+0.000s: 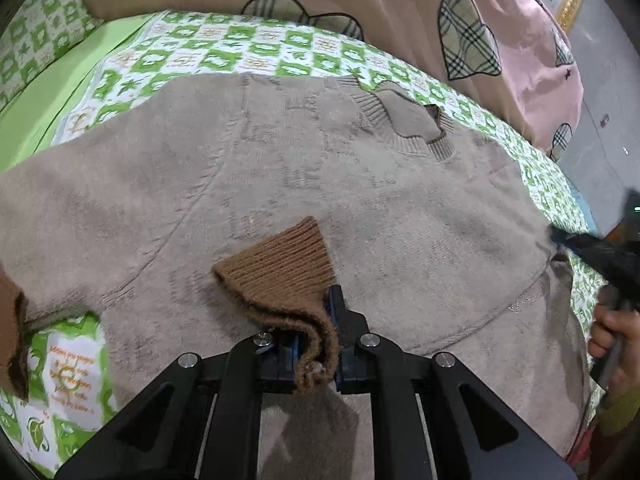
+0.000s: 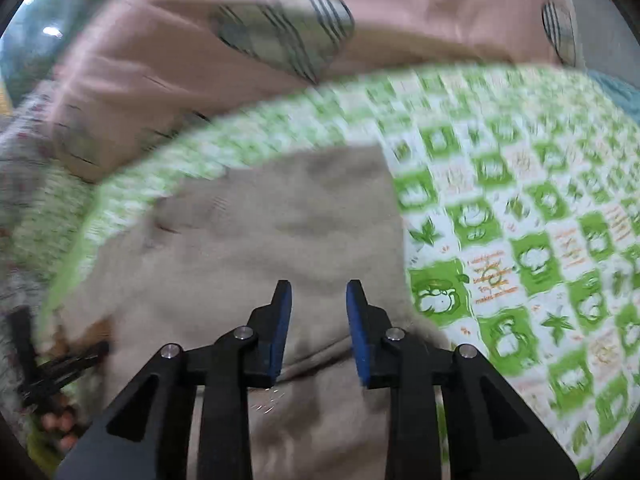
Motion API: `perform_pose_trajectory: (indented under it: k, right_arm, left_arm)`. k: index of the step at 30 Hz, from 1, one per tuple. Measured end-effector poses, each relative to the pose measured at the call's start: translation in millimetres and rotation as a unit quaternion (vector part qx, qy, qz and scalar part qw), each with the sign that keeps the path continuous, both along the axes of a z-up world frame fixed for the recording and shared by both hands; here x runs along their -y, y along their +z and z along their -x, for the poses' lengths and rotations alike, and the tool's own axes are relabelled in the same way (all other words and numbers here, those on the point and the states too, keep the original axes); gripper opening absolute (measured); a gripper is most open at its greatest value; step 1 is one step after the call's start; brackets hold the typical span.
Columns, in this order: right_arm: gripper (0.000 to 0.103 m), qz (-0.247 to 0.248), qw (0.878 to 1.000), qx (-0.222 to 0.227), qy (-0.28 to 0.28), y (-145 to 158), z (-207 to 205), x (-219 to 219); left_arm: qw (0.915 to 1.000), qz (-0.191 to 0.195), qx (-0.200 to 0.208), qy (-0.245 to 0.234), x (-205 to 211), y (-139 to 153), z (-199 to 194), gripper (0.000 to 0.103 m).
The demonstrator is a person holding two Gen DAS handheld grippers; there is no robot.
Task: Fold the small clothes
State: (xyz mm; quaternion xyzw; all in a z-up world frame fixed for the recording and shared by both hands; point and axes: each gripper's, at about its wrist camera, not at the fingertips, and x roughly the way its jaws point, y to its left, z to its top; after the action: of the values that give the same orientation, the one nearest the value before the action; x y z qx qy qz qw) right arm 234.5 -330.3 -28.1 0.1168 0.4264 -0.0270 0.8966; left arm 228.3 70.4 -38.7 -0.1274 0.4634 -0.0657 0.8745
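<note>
Blanket (image 1: 392,20) lies behind sweater (image 1: 280,168) on green-checked sheet (image 1: 224,48)

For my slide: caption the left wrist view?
Left gripper pinches brown ribbed cuff over taupe sweater.

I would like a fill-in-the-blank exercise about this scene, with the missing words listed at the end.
1. The left gripper is shut on the sweater's brown ribbed ____.
2. The sweater lies on a bedsheet patterned in white and ____.
3. The right gripper is open, and its blue fingers hold ____.
4. The plaid shapes decorate a ____ blanket behind the sweater.

Missing words: cuff; green; nothing; pink
</note>
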Motion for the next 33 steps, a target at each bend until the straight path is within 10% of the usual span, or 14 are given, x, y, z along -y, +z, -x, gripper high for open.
perform_pose_trajectory:
  k: [2,10,18,24,31,33]
  right_arm:
    - [0.027,-0.009,0.999,-0.041,-0.025,-22.3,-9.9,12.5]
    - [0.043,-0.04,0.999,0.021,-0.001,8.1,48.6,-6.0]
    - [0.053,-0.081,0.994,0.0,0.079,-9.5,95.2,-69.9]
    - [0.054,-0.113,0.988,-0.026,0.104,-24.1,101.7,-102.1]
    - [0.054,-0.111,0.988,-0.032,0.103,-26.7,109.3,-106.5]
    - [0.054,-0.103,0.99,-0.032,0.089,-29.1,109.1,-104.7]
  left_arm:
    - [1.0,0.002,-0.005,0.007,-8.4,-0.2,4.9,0.014]
    - [0.999,-0.009,0.015,0.042,-32.8,19.1,59.5,0.016]
    - [0.9889,-0.065,0.07,0.114,-90.8,61.8,108.8,0.082]
    - [0.9804,-0.153,-0.008,0.124,-132.8,26.8,74.4,0.086]
    - [0.9859,-0.066,-0.001,0.154,-176.2,15.9,91.7,0.008]
    - [0.9859,-0.026,0.005,0.165,-187.3,18.4,100.5,0.007]
